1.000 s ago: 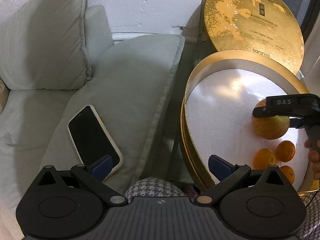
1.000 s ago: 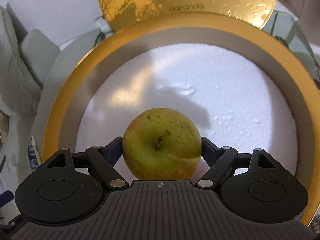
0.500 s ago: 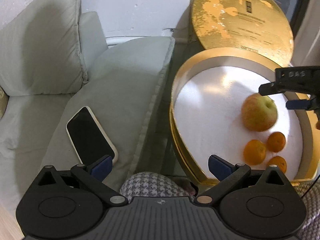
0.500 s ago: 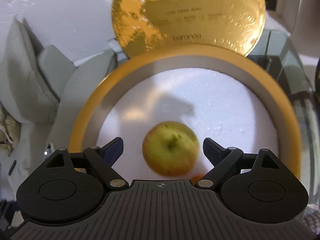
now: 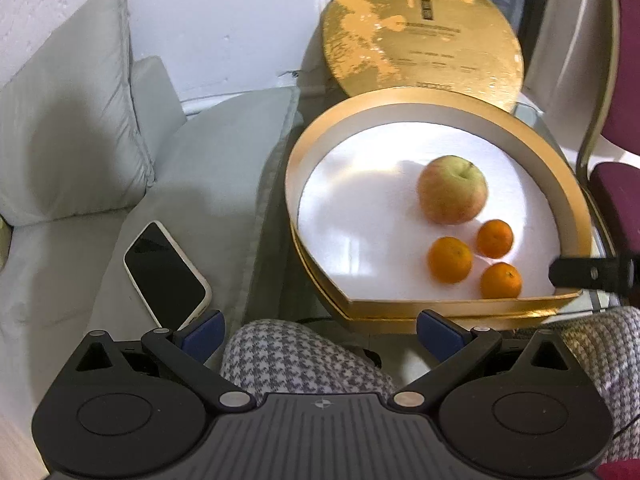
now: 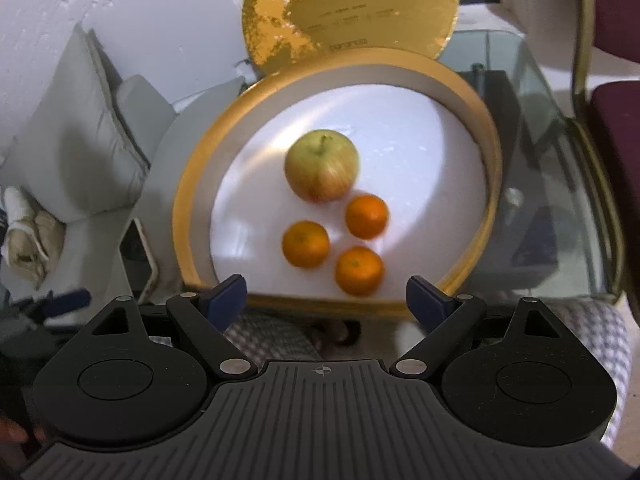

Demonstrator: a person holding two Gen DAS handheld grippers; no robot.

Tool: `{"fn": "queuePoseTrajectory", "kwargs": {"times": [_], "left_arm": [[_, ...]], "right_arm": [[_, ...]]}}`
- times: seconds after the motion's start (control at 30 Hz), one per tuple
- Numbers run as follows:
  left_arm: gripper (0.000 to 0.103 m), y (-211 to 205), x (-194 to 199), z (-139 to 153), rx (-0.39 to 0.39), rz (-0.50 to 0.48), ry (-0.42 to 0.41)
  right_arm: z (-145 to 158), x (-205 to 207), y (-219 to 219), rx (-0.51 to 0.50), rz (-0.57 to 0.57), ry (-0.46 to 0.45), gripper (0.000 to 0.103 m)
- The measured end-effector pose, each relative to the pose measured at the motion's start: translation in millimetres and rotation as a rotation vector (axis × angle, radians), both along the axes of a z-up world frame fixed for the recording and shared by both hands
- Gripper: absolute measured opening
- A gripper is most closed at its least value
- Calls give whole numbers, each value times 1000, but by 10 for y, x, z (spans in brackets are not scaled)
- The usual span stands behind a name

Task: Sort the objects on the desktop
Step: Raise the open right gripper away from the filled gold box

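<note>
With both hand-held grippers open and empty, the left hand-held gripper (image 5: 320, 330) should approach the phone (image 5: 166, 274) flat on the cushion (image 5: 208, 168), away from the apple (image 6: 321, 171) in the gold box (image 6: 192, 196).

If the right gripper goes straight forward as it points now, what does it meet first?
Probably the near rim of the gold box, right ahead of the open right gripper. Beyond it lie three oranges, then the apple. Depth is unclear.

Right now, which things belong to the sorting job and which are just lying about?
Job: apple, three oranges, gold box, phone.
Lying about: gold lid, cushions, red chair, glass table.
</note>
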State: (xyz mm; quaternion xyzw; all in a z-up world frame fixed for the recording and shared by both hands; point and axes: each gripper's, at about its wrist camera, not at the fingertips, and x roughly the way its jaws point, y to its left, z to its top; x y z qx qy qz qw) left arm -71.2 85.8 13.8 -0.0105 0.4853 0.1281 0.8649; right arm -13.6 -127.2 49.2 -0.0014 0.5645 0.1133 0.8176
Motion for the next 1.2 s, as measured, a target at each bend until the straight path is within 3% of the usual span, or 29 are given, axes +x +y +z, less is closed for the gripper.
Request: {"fn": "queuePoseTrajectory", "kwargs": {"times": [0.2,0.47,1.2], "left_arm": [[102,-193,-141,125,23,-30,-29],[102,-339,-280,173,49,-66,-30],[102,-460,-344,206,96,-96,-19]], "right_arm": [[214,-269,-137,12,-4,-62,92],[227,-538,-124,-27,28,-93,92],[233,-652,-185,-9,26,-82,92]]}}
